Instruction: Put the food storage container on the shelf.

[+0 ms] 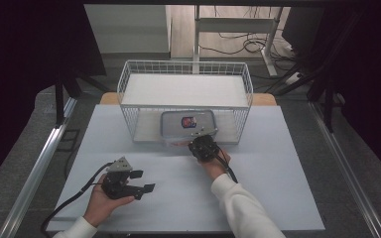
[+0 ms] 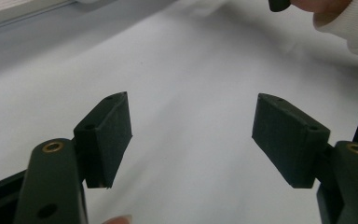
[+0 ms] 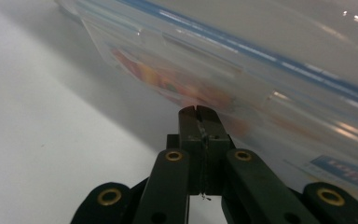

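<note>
— Pale grey tabletop point(image 1: 178, 198) first, with dark curtains on both sides and a cabled floor beyond. What stands on it?

— A white wire basket rack point(image 1: 186, 101) at the far edge, with an upper shelf and an open lower tier. On that lower tier sits the clear rectangular plastic food box with a blue-sealed snap lid point(image 1: 188, 126), its near end poking out of the front towards the person.

— Anything inside the box?

— Something red and orange shows through the wall point(image 3: 177, 86) in the right gripper view, and a small red-and-dark label sits on the lid in the high view. What the contents are cannot be told — too blurred.

— How would it handle?

— Judging by the look, stiff and light, with smooth walls that could slip between pads. The lid's rim or a latch flap looks like the surest place to take hold; the flat wall offers nothing to bite on.

— And the grippers?

— The right gripper point(image 3: 196, 111) has its jaws pressed together with nothing between them, the tips right at the box's near wall, seemingly touching. That suits nudging or pushing the box, not gripping it. The left gripper point(image 1: 146, 181) rests on the table near the person, well apart from the rack; its jaws stand apart and empty, with bare tabletop between the pads point(image 2: 109, 135).

— Risk?

— A push on one corner may skew the box against the wire.
</note>
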`<state>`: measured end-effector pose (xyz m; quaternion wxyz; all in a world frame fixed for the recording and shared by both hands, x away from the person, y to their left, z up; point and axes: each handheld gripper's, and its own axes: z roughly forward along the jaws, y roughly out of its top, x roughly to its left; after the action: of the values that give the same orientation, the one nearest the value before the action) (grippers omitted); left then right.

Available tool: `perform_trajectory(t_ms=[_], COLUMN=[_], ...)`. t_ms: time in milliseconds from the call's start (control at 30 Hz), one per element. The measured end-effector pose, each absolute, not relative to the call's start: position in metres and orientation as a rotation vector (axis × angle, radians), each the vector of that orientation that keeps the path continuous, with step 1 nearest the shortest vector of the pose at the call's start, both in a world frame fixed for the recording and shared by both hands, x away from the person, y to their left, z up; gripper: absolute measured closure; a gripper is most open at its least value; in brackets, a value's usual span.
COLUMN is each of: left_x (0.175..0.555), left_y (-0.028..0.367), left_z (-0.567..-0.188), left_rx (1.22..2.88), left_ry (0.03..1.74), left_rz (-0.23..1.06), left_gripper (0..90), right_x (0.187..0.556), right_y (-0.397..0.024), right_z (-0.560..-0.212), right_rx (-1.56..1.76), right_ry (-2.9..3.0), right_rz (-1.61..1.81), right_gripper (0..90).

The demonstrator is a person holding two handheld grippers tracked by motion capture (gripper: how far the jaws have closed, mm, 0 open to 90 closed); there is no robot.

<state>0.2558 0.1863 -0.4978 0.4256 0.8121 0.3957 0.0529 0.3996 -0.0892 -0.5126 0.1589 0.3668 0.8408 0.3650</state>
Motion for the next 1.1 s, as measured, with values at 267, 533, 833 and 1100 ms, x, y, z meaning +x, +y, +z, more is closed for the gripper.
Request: perform_trajectory(t_ms=[267,533,833,1100], left_x=[0.257,0.257,0.258,0.258], left_y=[0.187,0.186,0.187,0.188], left_z=[-0.499,-0.501,-0.501,-0.501], left_rx=[2.029,2.042,2.037,2.022], left_ry=[0.993,0.992,0.994,1.000], left_rz=[0.127,0.121,0.114,0.100], left_gripper=[27.7,27.6,27.6,27.6], right_x=[0.408,0.420,0.430,0.426], right_y=[-0.082,-0.078,-0.073,-0.076], right_z=[-0.512,-0.512,-0.512,-0.508], right_rx=[1.065,1.129,1.156,1.134], right_ry=[2.385,2.364,2.354,2.380], right_rz=[1.074,1.090,1.083,1.091], right_gripper=[88.7,88.7,88.7,88.7])
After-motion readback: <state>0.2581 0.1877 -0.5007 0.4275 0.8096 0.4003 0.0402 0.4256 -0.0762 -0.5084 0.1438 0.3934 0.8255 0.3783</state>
